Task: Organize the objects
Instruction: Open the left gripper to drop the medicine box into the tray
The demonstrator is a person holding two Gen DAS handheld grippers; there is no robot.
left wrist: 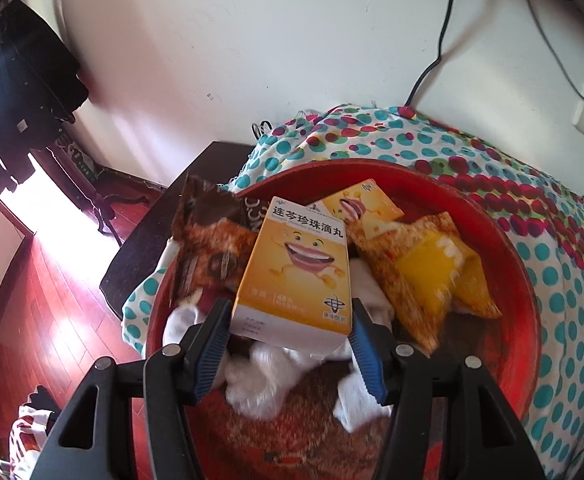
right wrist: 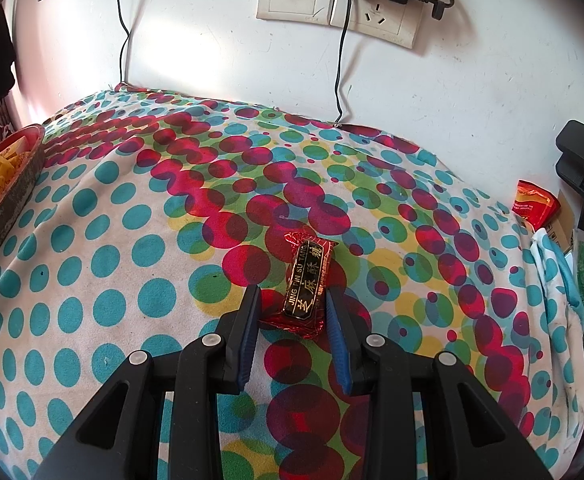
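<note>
L tongs open, R tongs clamped.

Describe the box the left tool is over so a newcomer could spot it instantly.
Find the red round tray on the dotted cloth. Among its snack packets, the yellow box stands between the left tool's pads, alone showing a cartoon laughing mouth.

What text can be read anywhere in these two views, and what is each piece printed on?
"连芩珍珠滴丸": top of the yellow box between the left gripper fingers.
"JING PIN SU TANG": side of the black label on the red candy in the right gripper.
"芝麻酥糖": gold characters on that same label.
Small print low on the yellow box, the second yellow box and the snack packets: too blurred to read.
</note>
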